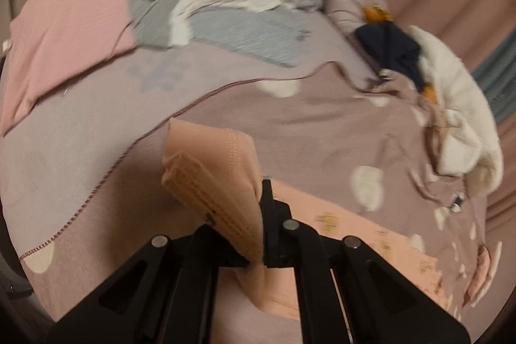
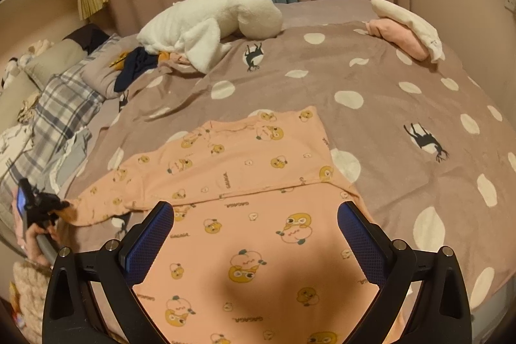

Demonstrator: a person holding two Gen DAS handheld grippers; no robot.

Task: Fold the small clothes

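Left wrist view: left gripper clamped on ribbed cuff of peach cartoon-print cotton top, spread on dotted mauve bedspread. Right gripper wide open, empty, over body. Step: sleeve fold; next, carry cuff inward.

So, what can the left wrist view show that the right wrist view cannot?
Only the left wrist view shows the left gripper shut on the peach garment's cuff, and a pink folded cloth. Only the right wrist view shows the right gripper open above the garment's printed body, and the folded pile. Both show the peach garment, white plush and dotted blanket.
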